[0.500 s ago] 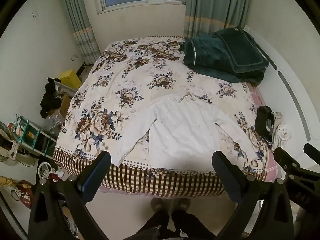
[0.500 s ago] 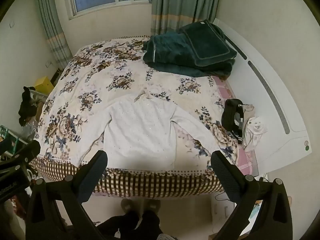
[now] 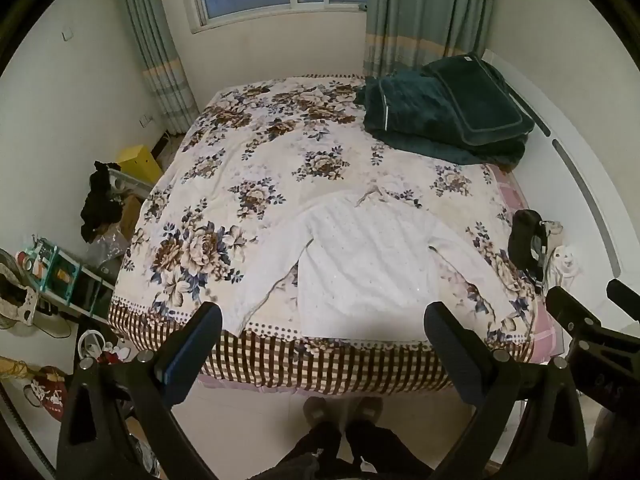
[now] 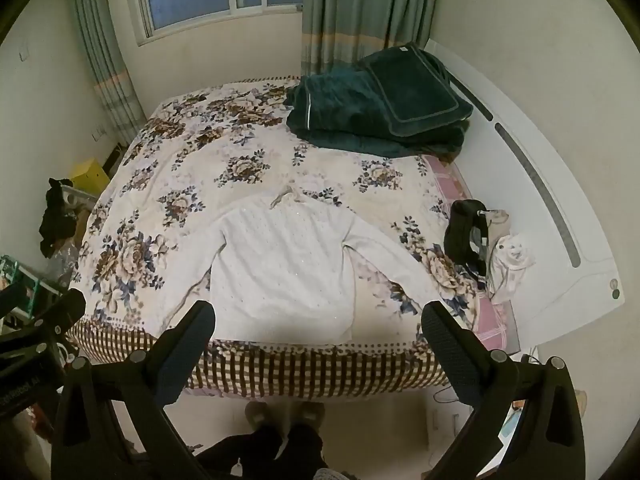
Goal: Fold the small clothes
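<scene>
A small white long-sleeved sweater (image 3: 360,264) lies flat on the floral bedspread (image 3: 248,168) near the bed's front edge, both sleeves spread outward; it also shows in the right wrist view (image 4: 284,264). My left gripper (image 3: 322,336) is open and empty, held above the floor in front of the bed, short of the sweater's hem. My right gripper (image 4: 318,336) is open and empty at the same height, to the right of the left one. The right gripper's body shows at the right edge of the left wrist view (image 3: 580,320).
A folded dark green blanket (image 3: 444,116) lies at the bed's far right. A black object (image 3: 524,240) and a white soft toy (image 3: 564,260) sit at the bed's right edge. Shelves and clutter (image 3: 52,272) stand left of the bed. My feet (image 3: 340,412) stand on the floor.
</scene>
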The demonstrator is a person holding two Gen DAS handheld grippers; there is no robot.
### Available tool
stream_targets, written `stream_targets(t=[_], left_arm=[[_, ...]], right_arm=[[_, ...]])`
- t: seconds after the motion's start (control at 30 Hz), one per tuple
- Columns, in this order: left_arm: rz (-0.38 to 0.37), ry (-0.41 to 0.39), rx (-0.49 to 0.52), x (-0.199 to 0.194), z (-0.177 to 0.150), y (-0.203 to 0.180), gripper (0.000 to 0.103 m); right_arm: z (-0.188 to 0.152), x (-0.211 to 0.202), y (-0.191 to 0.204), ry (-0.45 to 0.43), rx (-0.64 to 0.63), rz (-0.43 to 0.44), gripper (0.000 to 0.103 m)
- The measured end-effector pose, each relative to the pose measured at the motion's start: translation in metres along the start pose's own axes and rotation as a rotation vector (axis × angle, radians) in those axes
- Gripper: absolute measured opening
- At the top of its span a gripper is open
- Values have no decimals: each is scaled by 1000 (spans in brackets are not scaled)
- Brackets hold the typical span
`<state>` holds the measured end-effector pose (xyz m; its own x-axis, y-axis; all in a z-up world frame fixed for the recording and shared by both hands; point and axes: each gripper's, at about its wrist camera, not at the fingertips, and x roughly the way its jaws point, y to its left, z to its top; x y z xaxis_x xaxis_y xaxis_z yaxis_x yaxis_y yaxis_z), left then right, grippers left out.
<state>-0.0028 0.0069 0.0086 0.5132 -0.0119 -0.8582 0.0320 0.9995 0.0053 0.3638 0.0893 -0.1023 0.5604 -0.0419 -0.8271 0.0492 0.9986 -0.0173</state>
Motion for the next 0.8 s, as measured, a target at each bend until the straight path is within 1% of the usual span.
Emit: stream_targets(t=[0.03, 0.2, 0.3, 0.43, 0.73, 0.77, 0.8], left_arm=[[8, 1, 6, 4, -1, -8, 103], [8, 8, 8, 2, 5, -13, 103], [8, -3, 15, -1, 5, -19, 103], [8, -13, 17, -5, 4, -22, 103], [5, -24, 15, -7, 0, -21, 103], [8, -23, 13, -7, 0, -21, 103], [8, -23, 12, -7, 0, -21, 103]], right_arm=[[1, -6, -2, -1, 6, 2, 103], [-2, -6, -4, -5, 7, 3, 103], [0, -11, -3, -9, 6, 3, 103], [9, -16, -2, -12, 9, 3, 103], [5, -17, 1, -18, 10, 4, 103], [13, -18, -5, -18, 13, 6, 103], [13, -19, -4, -18, 13, 7, 103]])
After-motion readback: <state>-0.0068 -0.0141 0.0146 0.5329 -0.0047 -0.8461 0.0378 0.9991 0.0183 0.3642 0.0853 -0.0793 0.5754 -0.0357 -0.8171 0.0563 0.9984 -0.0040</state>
